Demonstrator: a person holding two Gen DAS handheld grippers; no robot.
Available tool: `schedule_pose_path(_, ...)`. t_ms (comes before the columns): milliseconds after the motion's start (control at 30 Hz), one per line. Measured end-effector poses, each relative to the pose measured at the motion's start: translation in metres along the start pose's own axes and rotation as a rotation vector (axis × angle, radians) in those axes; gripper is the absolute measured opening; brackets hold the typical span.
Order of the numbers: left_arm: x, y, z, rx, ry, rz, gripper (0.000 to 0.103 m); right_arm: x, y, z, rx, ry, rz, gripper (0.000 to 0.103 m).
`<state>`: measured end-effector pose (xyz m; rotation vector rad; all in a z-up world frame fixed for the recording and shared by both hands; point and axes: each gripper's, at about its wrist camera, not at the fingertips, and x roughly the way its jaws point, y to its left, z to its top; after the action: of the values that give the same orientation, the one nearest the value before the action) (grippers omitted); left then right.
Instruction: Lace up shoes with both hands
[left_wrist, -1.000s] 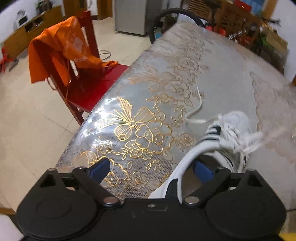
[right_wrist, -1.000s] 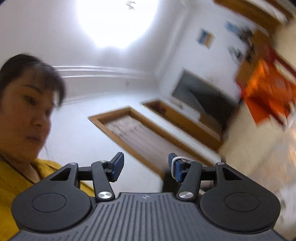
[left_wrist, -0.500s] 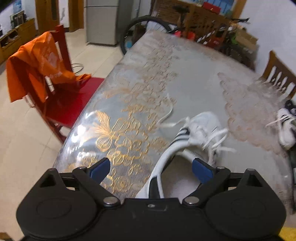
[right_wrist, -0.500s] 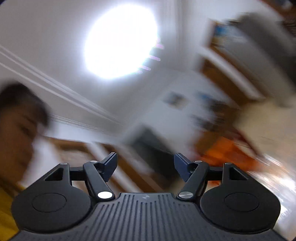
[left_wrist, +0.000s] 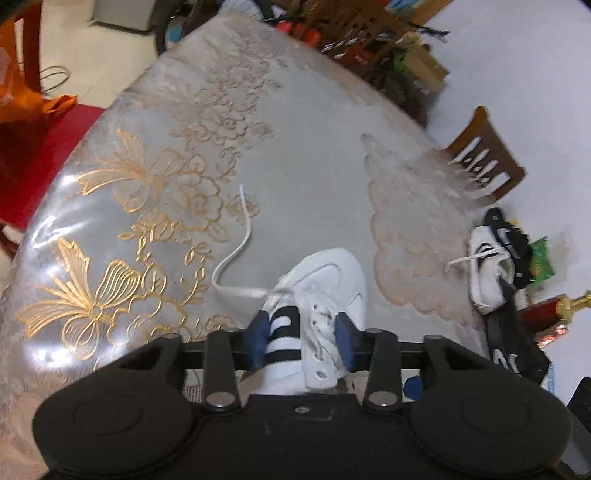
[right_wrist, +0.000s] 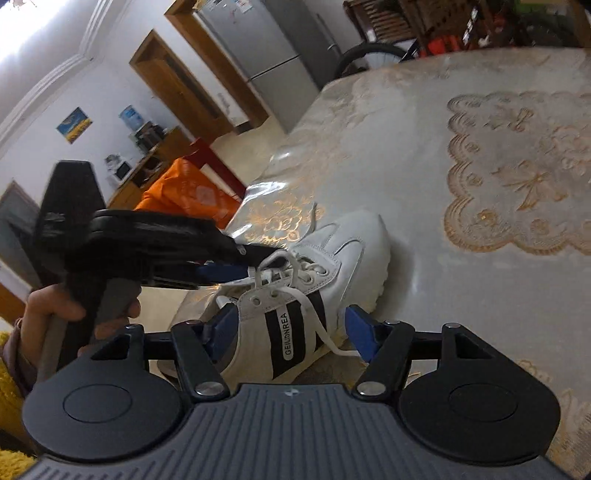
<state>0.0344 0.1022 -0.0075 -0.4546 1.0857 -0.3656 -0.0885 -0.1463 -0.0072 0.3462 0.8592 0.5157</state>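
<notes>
2 grippers, left (left_wrist: 300, 341) and right (right_wrist: 290, 334), gape around the white black-striped leather sneaker (right_wrist: 332, 251), holding nothing; mid-lacing, next needs pinching the loose white lace (left_wrist: 236, 243).

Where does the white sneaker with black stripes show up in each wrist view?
Left wrist: the white sneaker sits low centre, toe pointing away, between the left gripper fingers.
Right wrist: the sneaker is centre, striped side facing the camera, between the open right gripper fingers.
Shared landmark: the orange cloth on the red chair.
</notes>
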Motion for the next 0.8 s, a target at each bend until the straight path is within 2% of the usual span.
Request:
schedule_pose_path(67,-0.015,0.003,0.003,0.001,-0.056,-0.029,0.002,0.001,0.004,0.003,-0.004,-0.005,-0.045,0.068)
schedule_pose_path(167,-0.045,0.000,0.015,0.033,-0.166,-0.033,0.002,0.000,0.008,0.002,0.009,-0.005,-0.085,0.068)
schedule_pose_path(267,-0.071,-0.011,0.027,0.116,-0.258,-0.008,0.002,0.003,0.018,0.005,-0.026,-0.010,-0.112,0.068)
schedule_pose_path(367,-0.094,-0.016,0.036,0.152,-0.342,0.002,0.002,0.006,0.028,0.008,-0.067,-0.014,-0.138,0.068)
schedule_pose_path(400,-0.102,-0.017,0.039,0.169,-0.368,0.012,0.002,0.007,0.031,0.009,-0.081,-0.016,-0.147,0.068)
schedule_pose_path(467,-0.111,-0.014,0.043,0.182,-0.368,0.024,0.004,0.010,0.038,0.011,-0.108,-0.019,-0.164,0.068)
schedule_pose_path(533,-0.115,-0.011,0.046,0.193,-0.345,0.035,0.025,0.012,0.045,0.013,-0.135,-0.022,-0.181,0.068)
schedule_pose_path(567,-0.114,-0.010,0.044,0.216,-0.313,0.045,0.050,0.013,0.048,0.014,-0.149,-0.024,-0.190,0.068)
schedule_pose_path(600,-0.111,-0.011,0.038,0.253,-0.285,0.067,0.068,0.014,0.051,0.015,-0.162,-0.025,-0.198,0.068)
schedule_pose_path(733,-0.089,-0.016,0.002,0.442,-0.146,0.164,0.070,0.018,0.059,0.014,-0.224,-0.017,-0.261,0.069)
schedule_pose_path(800,-0.069,-0.018,-0.018,0.499,-0.066,0.185,0.070,0.020,0.061,0.012,-0.257,-0.009,-0.299,0.069)
